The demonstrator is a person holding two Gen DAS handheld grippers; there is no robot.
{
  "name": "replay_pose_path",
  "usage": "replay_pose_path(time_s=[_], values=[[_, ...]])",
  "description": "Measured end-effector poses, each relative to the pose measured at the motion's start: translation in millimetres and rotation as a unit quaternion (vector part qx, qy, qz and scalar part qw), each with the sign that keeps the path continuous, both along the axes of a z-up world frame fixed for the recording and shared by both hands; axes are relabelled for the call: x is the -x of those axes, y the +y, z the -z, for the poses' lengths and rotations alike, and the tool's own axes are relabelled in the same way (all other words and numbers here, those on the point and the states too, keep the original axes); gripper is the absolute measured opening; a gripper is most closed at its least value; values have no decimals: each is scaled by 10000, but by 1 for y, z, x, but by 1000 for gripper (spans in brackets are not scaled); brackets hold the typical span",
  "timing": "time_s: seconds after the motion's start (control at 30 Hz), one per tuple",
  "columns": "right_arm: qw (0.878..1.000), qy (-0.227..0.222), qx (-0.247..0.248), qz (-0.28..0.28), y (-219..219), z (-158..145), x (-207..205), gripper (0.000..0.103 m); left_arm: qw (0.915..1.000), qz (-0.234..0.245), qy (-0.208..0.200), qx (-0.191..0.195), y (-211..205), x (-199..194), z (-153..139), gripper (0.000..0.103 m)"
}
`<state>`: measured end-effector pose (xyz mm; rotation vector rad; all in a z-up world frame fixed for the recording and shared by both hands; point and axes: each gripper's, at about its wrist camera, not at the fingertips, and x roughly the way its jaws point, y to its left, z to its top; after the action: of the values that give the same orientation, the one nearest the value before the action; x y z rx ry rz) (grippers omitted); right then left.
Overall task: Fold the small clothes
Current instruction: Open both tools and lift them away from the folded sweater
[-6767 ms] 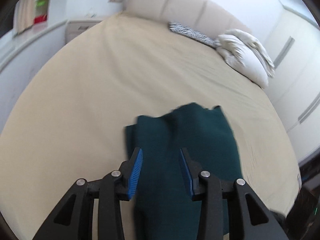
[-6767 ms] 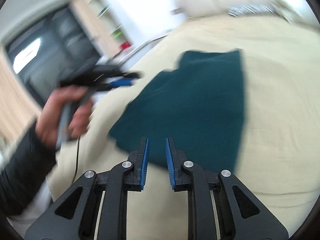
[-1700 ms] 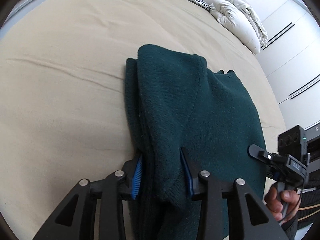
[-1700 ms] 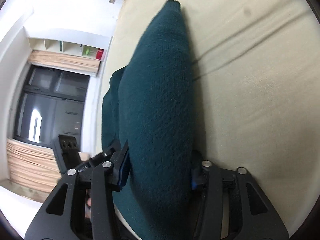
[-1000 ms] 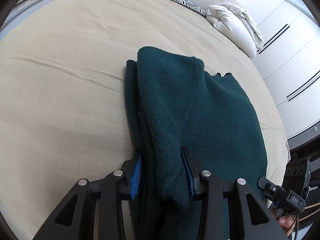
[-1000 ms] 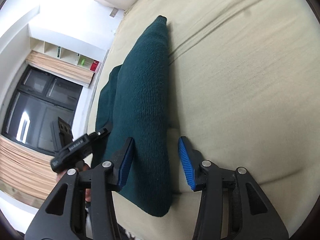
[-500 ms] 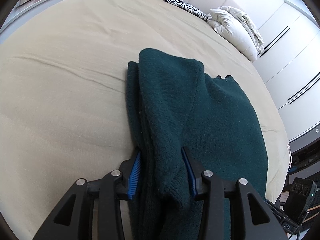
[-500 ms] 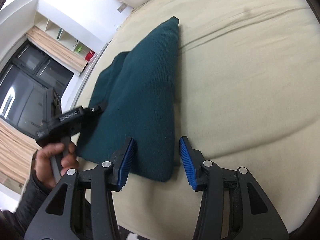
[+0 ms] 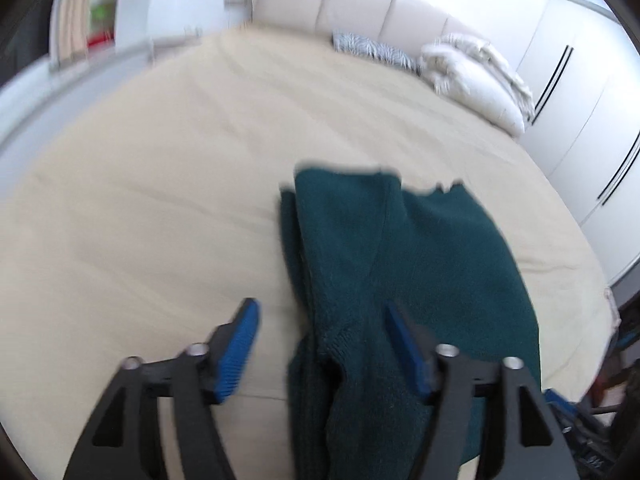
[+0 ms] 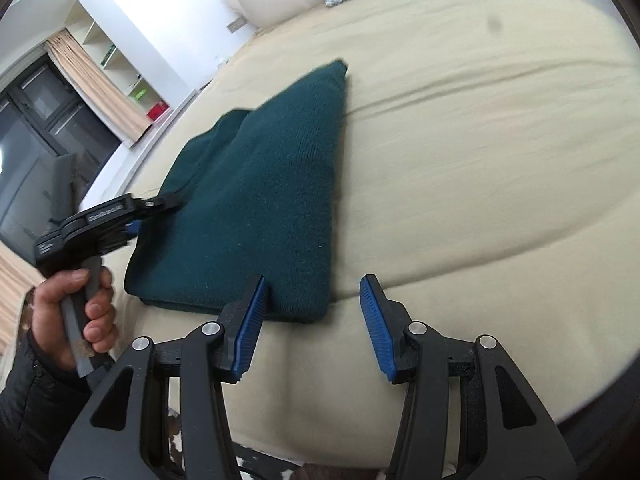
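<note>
You've let go with your left gripper (image 9: 320, 344), both tools now gaping wide, leaving the folded green sweater (image 10: 260, 196) flat near the bed (image 10: 480, 160) edge.

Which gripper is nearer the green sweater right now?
Left. The left gripper is open with the sweater edge lying between its fingers; the right gripper is open just off the sweater's near corner, over the bed.
</note>
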<state>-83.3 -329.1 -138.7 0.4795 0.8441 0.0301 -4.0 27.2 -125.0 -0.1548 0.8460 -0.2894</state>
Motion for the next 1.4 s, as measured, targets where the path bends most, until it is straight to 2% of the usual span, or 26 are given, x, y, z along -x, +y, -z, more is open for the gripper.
replay_pose_path(time_s=[0.07,0.13,0.17,0.2,0.23,0.27,0.3,0.33,0.37,0.43,0.5,0.6,0.67,0.7,0.77,0.83,0.93,1.03,1.13,1.27,1.33,1.4], values=[[9989,-234,355,173,3,-14,11,47,9986,-127,-502,-109,3,16,-19,92],[9948,-551,797,327,9,-30,20,48,9915,-320,-1203,-393,4,36,-44,102],[9920,-693,974,405,10,-37,23,53,9870,-376,-1480,-503,3,44,-54,103],[9885,-840,1154,507,13,-44,27,56,9803,-449,-1815,-643,2,54,-65,103],[9821,-1094,1383,669,15,-56,32,64,9735,-511,-2090,-774,1,62,-75,103],[9767,-1290,1523,789,18,-65,39,74,9652,-589,-2371,-932,-2,71,-86,103],[9699,-1516,1668,925,20,-73,44,79,9544,-709,-2673,-1123,-5,81,-98,103],[9602,-1808,1836,1074,23,-83,51,88,9458,-816,-2882,-1253,-6,86,-107,103],[9475,-2152,2024,1222,26,-95,60,98,9330,-984,-3157,-1418,-9,96,-120,103],[9203,-2653,2435,1532,34,-114,73,103,9172,-1170,-3456,-1601,-15,107,-137,103],[8977,-2875,2777,1853,39,-131,79,103,9082,-1231,-3624,-1695,-20,115,-151,103],[8898,-3088,2734,1954,38,-151,83,103,8975,-1290,-3850,-1718,-27,127,-171,103],[8788,-3250,2736,2174,36,-165,88,103,8893,-1378,-4035,-1650,-30,142,-180,103],[8707,-3359,2759,2301,36,-172,92,103,8892,-1496,-3980,-1688,-30,146,-183,103],[8590,-3556,2786,2408,38,-184,100,103,8955,-1474,-3782,-1825,-32,146,-188,103],[8466,-3723,2906,2455,41,-194,105,103,9002,-1464,-3716,-1738,-32,146,-189,103],[8395,-3798,3050,2407,45,-205,108,103,9049,-1523,-3600,-1684,-30,143,-187,103],[8480,-3653,3088,2283,49,-211,102,103,9166,-1379,-3332,-1726,-34,129,-176,103],[8689,-3361,2991,2062,52,-213,91,103,9290,-1267,-3033,-1700,-37,121,-164,103],[8782,-3270,2969,1835,62,-209,79,103,9513,-991,-2422,-1631,-42,109,-135,103],[8820,-3159,3027,1751,67,-206,72,103,9593,-839,-2122,-1664,-48,102,-120,103],[8950,-2869,3003,1626,65,-198,59,103,9682,-698,-1797,-1596,-52,97,-104,103]])
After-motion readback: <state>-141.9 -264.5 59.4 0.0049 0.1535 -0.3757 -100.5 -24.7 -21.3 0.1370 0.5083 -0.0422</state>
